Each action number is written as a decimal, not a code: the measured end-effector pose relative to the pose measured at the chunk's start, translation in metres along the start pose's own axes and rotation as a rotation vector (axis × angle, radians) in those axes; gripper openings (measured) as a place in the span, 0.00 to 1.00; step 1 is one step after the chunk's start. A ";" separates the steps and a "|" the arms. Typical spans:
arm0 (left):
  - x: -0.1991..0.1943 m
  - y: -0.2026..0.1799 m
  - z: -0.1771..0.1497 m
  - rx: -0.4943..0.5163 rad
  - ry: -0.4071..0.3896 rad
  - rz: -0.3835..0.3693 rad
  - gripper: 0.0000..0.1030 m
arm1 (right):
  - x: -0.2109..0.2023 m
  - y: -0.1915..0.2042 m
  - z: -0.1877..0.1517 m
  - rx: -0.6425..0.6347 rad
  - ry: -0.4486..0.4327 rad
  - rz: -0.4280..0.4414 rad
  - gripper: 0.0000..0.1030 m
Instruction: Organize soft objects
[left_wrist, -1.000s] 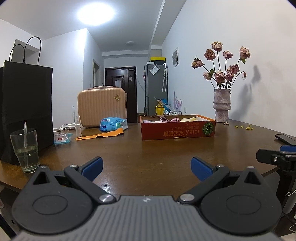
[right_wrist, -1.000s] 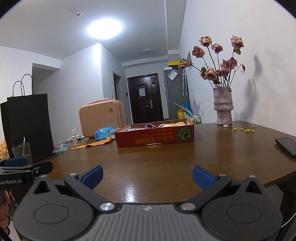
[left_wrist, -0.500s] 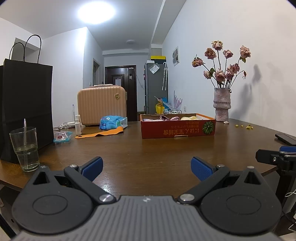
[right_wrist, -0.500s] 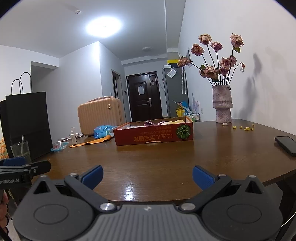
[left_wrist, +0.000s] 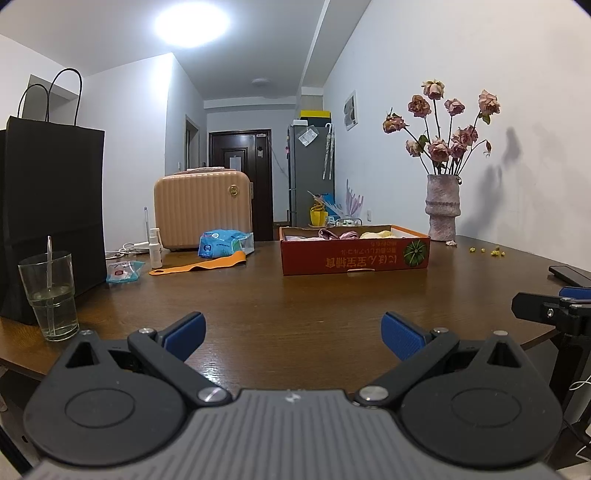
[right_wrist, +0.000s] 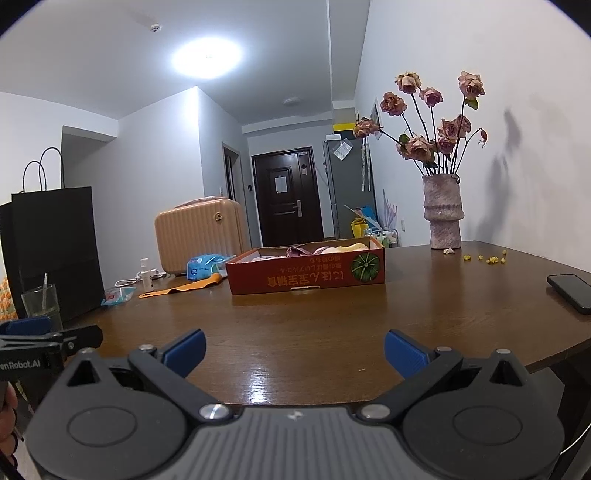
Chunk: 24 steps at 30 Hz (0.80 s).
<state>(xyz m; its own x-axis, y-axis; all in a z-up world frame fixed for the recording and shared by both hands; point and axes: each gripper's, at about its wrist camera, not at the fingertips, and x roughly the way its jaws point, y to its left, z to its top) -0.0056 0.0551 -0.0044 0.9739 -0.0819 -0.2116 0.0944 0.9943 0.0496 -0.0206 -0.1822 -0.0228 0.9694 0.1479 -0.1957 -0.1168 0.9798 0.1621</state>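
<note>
Both grippers over near table edge, nothing held.

Wooden table (left_wrist: 295, 306); red cardboard box (left_wrist: 354, 254) at centre-far, pink and yellow soft items (left_wrist: 338, 233) inside. Left gripper (left_wrist: 293, 332) and right gripper (right_wrist: 294, 350): fingers spread wide, empty, well short of box.

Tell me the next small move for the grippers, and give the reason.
Probably ease the right gripper forward toward the red box. Both it and the left gripper are open and empty at the table's near edge, while the soft items lie in that box.
</note>
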 end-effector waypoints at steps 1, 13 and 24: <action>0.000 0.000 0.000 -0.001 0.001 0.000 1.00 | 0.000 0.000 0.000 0.000 0.000 0.000 1.00; 0.001 0.002 0.000 0.000 0.006 -0.005 1.00 | 0.001 0.000 -0.001 0.002 0.006 0.003 1.00; 0.002 0.001 -0.001 0.000 0.009 -0.007 1.00 | 0.003 -0.003 -0.001 0.008 0.013 -0.004 1.00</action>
<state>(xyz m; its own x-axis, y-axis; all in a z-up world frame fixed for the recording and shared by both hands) -0.0041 0.0565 -0.0057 0.9714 -0.0879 -0.2205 0.1009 0.9937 0.0485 -0.0173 -0.1840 -0.0248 0.9669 0.1462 -0.2091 -0.1115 0.9792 0.1694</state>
